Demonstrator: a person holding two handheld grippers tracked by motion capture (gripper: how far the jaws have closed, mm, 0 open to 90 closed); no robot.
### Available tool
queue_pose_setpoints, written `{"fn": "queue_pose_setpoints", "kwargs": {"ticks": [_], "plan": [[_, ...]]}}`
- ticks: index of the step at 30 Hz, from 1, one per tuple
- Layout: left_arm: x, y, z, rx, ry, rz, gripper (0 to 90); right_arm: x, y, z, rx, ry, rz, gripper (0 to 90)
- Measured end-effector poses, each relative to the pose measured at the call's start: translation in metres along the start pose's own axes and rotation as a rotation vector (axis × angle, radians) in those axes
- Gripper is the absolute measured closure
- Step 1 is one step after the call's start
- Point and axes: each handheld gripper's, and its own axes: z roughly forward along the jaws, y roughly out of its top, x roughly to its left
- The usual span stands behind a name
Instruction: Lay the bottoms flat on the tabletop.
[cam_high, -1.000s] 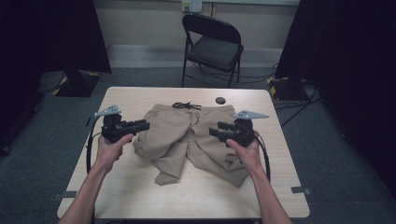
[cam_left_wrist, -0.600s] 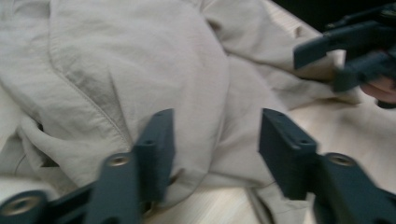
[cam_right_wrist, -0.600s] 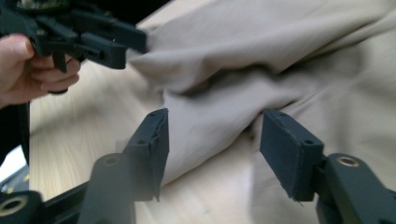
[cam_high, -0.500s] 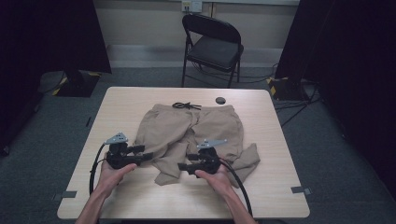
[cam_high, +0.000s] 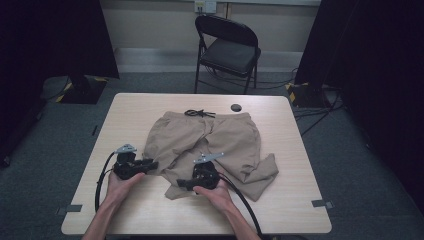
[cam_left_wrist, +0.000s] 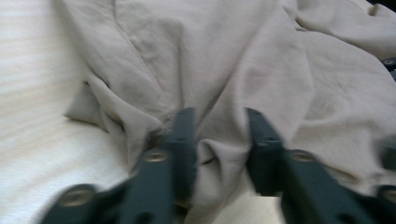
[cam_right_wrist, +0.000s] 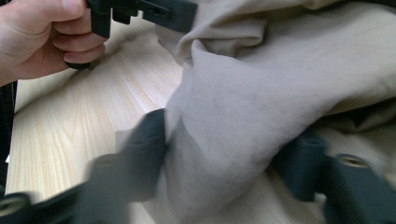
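1. One pair of tan trousers (cam_high: 210, 145) on the table (cam_high: 150, 215), lying near its middle. Waistband faces the far edge, with a dark drawstring (cam_high: 199, 113) at its centre. Legs run toward the person and are bunched and creased. One leg end trails off to the person's right.
2. Two grippers, one in each hand.
3. Left gripper (cam_high: 150, 164): held low over the table at the left leg's edge, jaws pointing across toward the cloth. Its jaws have just been closing. In the left gripper view (cam_left_wrist: 219, 135) a raised fold of fabric sits between them and both jaws press into it.
4. Right gripper (cam_high: 181, 184): low at the near end of the legs, jaws pointing left. Its jaws have just been closing too. In the right gripper view (cam_right_wrist: 229, 154) a thick hump of cloth fills the gap and both jaws bear on it. View is blurred.
5. Both forearms come in from the near edge, hands close together. The left hand (cam_right_wrist: 37, 39) shows at the upper left of the right gripper view.
6. One small dark round thing (cam_high: 236, 107) on the table just past the waistband.
7. One black folding chair (cam_high: 227, 47) beyond the far edge.
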Motion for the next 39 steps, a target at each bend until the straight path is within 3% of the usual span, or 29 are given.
{"fn": "queue_pose_setpoints", "kwargs": {"ticks": [1, 3, 4, 5, 7, 9, 10, 11, 13, 15, 16, 18, 19, 21, 23, 24, 26, 27, 31, 34, 35, 36, 38, 39], "plan": [[-0.001, 0.000, 0.000, 0.003, -0.020, 0.002, 80.0, 0.000, 0.001, 0.002, -0.001, -0.006, -0.002, 70.4], [-0.003, 0.002, -0.004, -0.009, -0.027, -0.003, 85.3, -0.001, 0.002, -0.001, -0.027, 0.005, 0.014, 85.3], [-0.003, 0.002, -0.004, -0.009, -0.027, -0.003, 86.5, -0.001, 0.002, -0.001, -0.027, 0.005, 0.014, 85.3], [-0.005, 0.004, -0.008, -0.024, -0.033, -0.001, 87.6, -0.004, 0.006, -0.013, -0.074, 0.020, 0.030, 88.8], [-0.008, 0.009, -0.020, -0.081, -0.039, 0.004, 88.1, -0.007, 0.010, -0.027, -0.106, 0.012, 0.026, 89.0], [-0.009, 0.016, -0.029, -0.117, -0.031, 0.008, 88.4, -0.014, 0.018, -0.045, -0.146, -0.004, 0.028, 89.1], [-0.009, 0.016, -0.029, -0.117, -0.031, 0.008, 88.4, -0.014, 0.018, -0.045, -0.146, -0.004, 0.028, 89.1], [-0.009, 0.023, -0.036, -0.150, -0.027, 0.008, 88.5, -0.022, 0.027, -0.065, -0.193, -0.030, 0.030, 89.1], [-0.005, 0.029, -0.039, -0.182, -0.042, -0.008, 88.5, -0.031, 0.036, -0.085, -0.237, -0.055, 0.035, 89.1], [-0.002, 0.037, -0.038, -0.210, -0.086, -0.034, 88.5, -0.041, 0.044, -0.100, -0.252, -0.085, 0.033, 89.0], [-0.002, 0.041, -0.036, -0.211, -0.077, -0.032, 88.5, -0.044, 0.047, -0.104, -0.250, -0.097, 0.030, 88.9], [-0.003, 0.046, -0.033, -0.204, -0.057, -0.040, 88.0, -0.051, 0.052, -0.106, -0.240, -0.112, 0.030, 87.3], [-0.001, 0.053, -0.024, -0.221, -0.032, -0.070, 86.7, -0.055, 0.054, -0.105, -0.232, -0.130, 0.037, 86.4], [0.005, 0.055, -0.016, -0.221, -0.027, -0.104, 83.3, -0.063, 0.056, -0.103, -0.231, -0.153, 0.055, 85.3], [0.006, 0.056, -0.013, -0.215, -0.024, -0.113, 71.9, -0.072, 0.057, -0.099, -0.219, -0.191, 0.070, 84.1], [0.004, 0.057, -0.012, -0.230, -0.047, -0.124, 68.8, -0.078, 0.056, -0.097, -0.200, -0.213, 0.084, 82.8], [0.000, 0.057, -0.012, -0.231, -0.056, -0.106, 65.0, -0.082, 0.055, -0.096, -0.191, -0.220, 0.092, 82.3], [-0.009, 0.059, -0.014, -0.218, -0.050, -0.060, 61.7, -0.094, 0.049, -0.093, -0.165, -0.243, 0.115, 76.1], [-0.017, 0.061, -0.020, -0.233, -0.071, -0.031, 58.4, -0.105, 0.039, -0.089, -0.135, -0.262, 0.152, 73.8], [-0.026, 0.062, -0.027, -0.240, -0.080, 0.009, 57.9, -0.111, 0.026, -0.088, -0.126, -0.286, 0.179, 63.0], [-0.028, 0.061, -0.027, -0.234, -0.111, 0.027, 61.6, -0.110, 0.025, -0.089, -0.124, -0.288, 0.181, 60.3], [-0.028, 0.061, -0.027, -0.234, -0.111, 0.027, 64.8, -0.110, 0.025, -0.089, -0.124, -0.288, 0.181, 60.3], [-0.037, 0.056, -0.021, -0.203, -0.189, 0.074, 71.4, -0.105, 0.024, -0.099, -0.164, -0.288, 0.177, 50.2], [-0.039, 0.054, -0.017, -0.189, -0.211, 0.075, 72.3, -0.102, 0.025, -0.102, -0.184, -0.283, 0.176, 48.5]]}}
